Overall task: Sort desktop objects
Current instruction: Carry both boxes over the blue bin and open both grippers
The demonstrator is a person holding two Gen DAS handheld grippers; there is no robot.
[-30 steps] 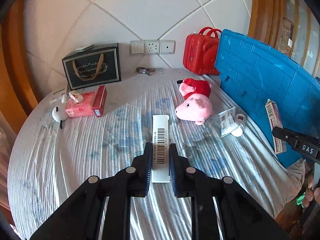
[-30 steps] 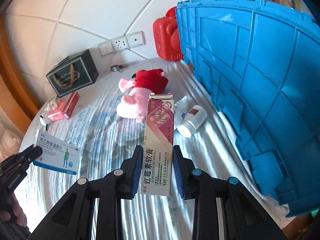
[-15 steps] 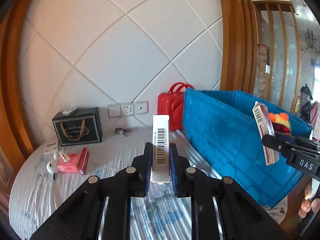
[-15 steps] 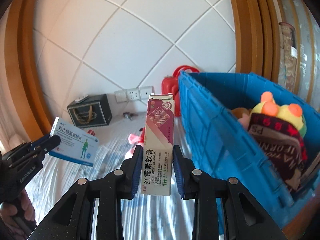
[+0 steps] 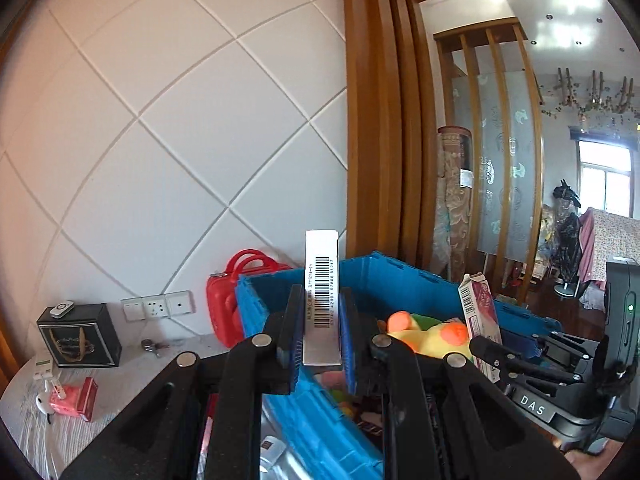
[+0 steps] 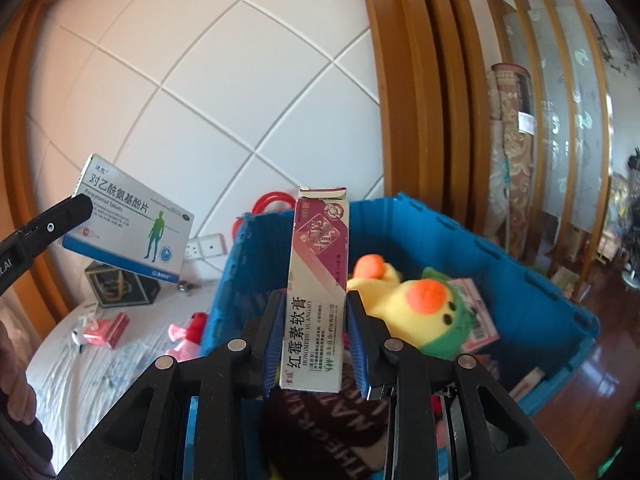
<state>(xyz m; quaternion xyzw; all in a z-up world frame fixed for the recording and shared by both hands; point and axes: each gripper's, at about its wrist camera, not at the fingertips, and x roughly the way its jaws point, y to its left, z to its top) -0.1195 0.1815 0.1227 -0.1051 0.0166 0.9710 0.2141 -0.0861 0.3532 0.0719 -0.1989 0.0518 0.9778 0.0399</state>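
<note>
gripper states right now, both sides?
Left hand-held gripper: closed on the white paracetamol box.
Right hand-held gripper: closed on the pink ointment box, above the blue crate.

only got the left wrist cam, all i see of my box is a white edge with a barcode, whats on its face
Observer: The right wrist view shows the face. The tablet box in the left gripper is white and blue, with a green human figure and "Paracetamol Tablets" printed on it.
Operator: and the right one, i only see its box side on
Observer: The right gripper is shut on an ointment box, maroon above and white below, reading "HONGMEISU RUANGAO".
Operator: anything on the table near the crate
Observer: Yes, a pink pig plush lies on the table next to the blue crate.
</note>
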